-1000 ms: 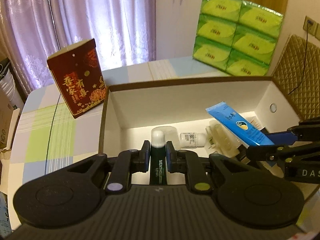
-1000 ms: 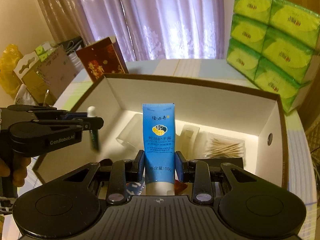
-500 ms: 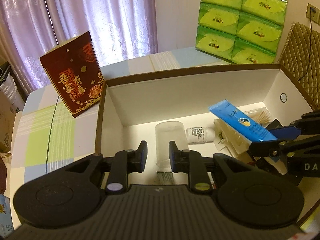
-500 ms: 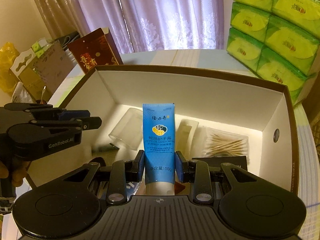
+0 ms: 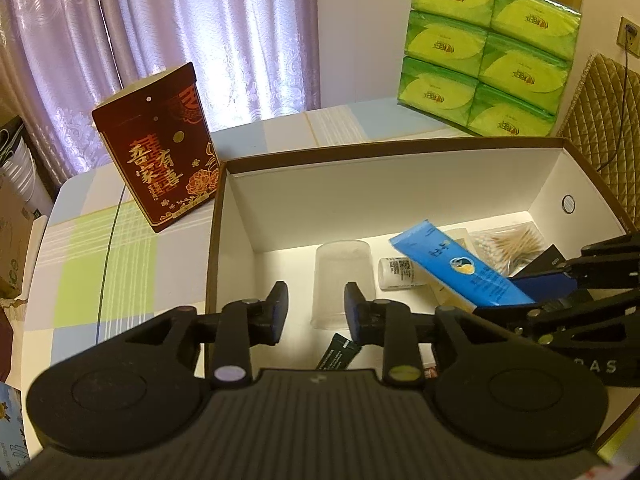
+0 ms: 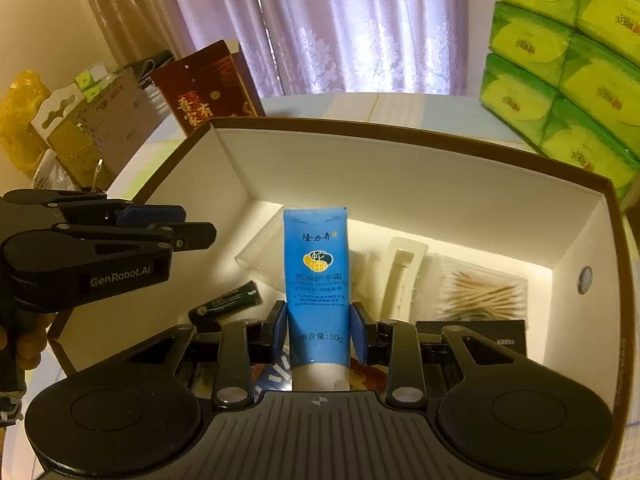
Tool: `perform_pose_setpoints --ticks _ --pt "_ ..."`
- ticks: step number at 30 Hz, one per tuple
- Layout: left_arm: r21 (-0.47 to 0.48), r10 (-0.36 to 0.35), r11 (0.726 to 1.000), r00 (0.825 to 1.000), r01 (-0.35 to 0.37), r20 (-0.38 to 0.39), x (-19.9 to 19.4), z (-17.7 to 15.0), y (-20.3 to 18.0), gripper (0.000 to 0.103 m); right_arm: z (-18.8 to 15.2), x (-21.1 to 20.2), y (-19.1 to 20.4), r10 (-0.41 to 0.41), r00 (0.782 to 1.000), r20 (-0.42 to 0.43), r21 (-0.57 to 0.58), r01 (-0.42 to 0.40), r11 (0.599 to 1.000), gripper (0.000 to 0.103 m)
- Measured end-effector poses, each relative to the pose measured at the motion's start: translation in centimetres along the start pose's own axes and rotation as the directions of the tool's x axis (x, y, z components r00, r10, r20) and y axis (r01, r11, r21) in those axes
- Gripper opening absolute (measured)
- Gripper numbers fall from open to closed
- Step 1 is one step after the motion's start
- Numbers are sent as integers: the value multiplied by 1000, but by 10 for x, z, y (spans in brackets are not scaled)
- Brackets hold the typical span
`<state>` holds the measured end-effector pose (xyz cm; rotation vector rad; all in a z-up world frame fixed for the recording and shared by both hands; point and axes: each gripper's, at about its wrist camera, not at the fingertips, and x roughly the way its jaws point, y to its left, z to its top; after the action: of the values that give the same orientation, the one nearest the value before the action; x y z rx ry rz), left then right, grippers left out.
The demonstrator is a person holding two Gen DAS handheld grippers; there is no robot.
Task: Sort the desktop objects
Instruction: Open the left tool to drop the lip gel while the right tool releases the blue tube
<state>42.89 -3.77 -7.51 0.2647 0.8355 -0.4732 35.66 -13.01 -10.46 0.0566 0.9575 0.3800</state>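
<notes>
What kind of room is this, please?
Probably a room in a home, not a lab. A table with a checked cloth stands before lilac curtains, with a green pack of tissues and a red gift box on it.

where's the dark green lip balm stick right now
The dark green lip balm stick lies flat on the floor of the box, near its left end, just left of the blue hand cream tube and near the clear cup.

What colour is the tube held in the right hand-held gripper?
Blue, with a white cap end; the tube shows best in the right wrist view.
</notes>
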Motion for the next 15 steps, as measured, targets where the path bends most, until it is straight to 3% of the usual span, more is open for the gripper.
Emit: perform_pose_setpoints --ticks 5,10,15 --pt "-8 -2 1000 1000 2 9 -3 0 -1 35 -3 -4 1 -16 999 44 -25 17 1000 53" --pt "-18 -11 1000 1000 11 12 -9 -3 -2 43 -7 -12 -4 -7 999 42 -3 7 1000 60" --pt "-31 -16 999 1000 16 16 -16 -5 -4 51 -13 -20 -3 -40 998 42 -9 40 999 74"
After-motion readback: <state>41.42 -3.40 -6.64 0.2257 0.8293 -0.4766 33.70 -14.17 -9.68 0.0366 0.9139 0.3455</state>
